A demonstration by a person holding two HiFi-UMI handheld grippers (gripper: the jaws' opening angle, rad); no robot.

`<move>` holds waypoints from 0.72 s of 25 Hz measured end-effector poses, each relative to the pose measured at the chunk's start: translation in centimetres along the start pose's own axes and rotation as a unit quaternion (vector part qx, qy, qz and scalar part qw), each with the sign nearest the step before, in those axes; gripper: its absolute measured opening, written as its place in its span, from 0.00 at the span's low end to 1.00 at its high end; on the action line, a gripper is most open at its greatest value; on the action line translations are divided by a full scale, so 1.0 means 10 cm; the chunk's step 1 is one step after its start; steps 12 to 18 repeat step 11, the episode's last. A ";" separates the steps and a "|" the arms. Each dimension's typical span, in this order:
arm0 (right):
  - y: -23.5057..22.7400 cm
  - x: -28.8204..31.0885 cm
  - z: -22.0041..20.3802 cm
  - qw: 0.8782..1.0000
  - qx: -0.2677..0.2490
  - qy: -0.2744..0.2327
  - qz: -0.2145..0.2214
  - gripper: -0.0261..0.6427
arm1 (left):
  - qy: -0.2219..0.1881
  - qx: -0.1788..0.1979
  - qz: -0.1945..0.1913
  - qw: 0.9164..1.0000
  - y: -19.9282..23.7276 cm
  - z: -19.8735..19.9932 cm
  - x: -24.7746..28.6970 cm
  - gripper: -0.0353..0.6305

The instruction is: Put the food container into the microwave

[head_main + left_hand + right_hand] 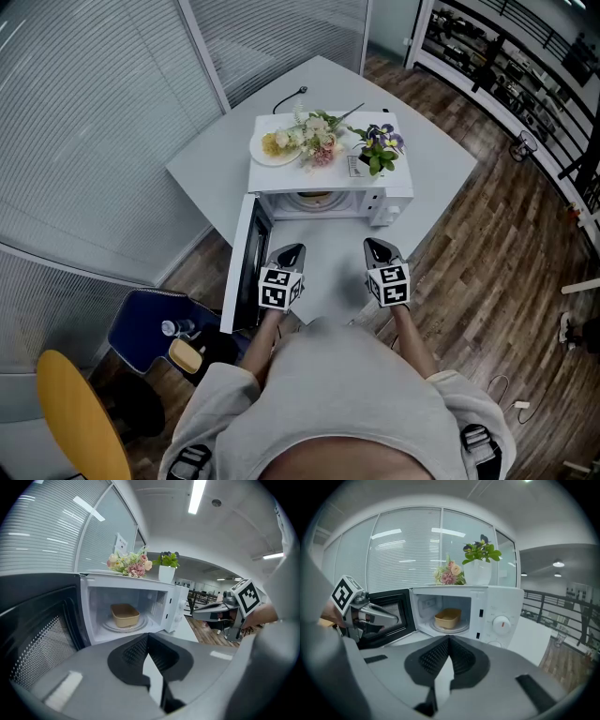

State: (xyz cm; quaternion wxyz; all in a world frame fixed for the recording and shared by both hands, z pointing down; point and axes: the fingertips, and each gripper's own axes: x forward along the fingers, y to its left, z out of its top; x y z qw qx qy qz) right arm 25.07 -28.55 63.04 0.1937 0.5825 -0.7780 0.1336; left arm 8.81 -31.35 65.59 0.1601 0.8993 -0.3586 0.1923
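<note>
The left gripper's (pixel 148 635) fingers are pressed together tip to tip, with nothing between them. The right gripper's (pixel 449 638) fingers are also closed on each other and empty. Both grippers are held side by side, well apart, over the near part of the table (pixel 211 164), pointing slightly down toward the microwave (pixel 330 180). The left one hangs just beside the inner face of the door (pixel 253 267). The right one is in front of the microwave's right half.

The door is swung fully open toward the near left. Inside the lit cavity, the tan container (pixel 124 615) sits on the round glass tray (pixel 140 623), apart from both grippers.

On top of the microwave, a plate (pixel 273 146) lies at the left. A bunch of pink and white flowers (pixel 317 141) lies in the middle. A small potted plant (pixel 379 150) stands at the right.

A blue chair (pixel 148 323) stands at the near left beside the table. A yellow seat back (pixel 80 422) is nearer, at the left edge.
</note>
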 end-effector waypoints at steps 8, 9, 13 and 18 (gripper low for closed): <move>0.05 0.05 0.00 1.000 -0.007 0.002 0.008 0.06 | -0.001 -0.001 -0.001 1.000 -0.03 0.01 0.03 0.07; 0.05 0.06 0.01 1.000 -0.008 0.002 0.008 0.06 | -0.002 -0.002 -0.001 1.000 -0.02 0.01 0.03 0.07; 0.05 0.07 0.02 1.000 -0.010 0.002 0.009 0.06 | -0.002 -0.002 0.000 1.000 -0.02 0.01 0.04 0.07; 0.05 0.07 0.02 1.000 -0.010 0.002 0.009 0.06 | -0.002 -0.002 0.000 1.000 -0.02 0.01 0.04 0.07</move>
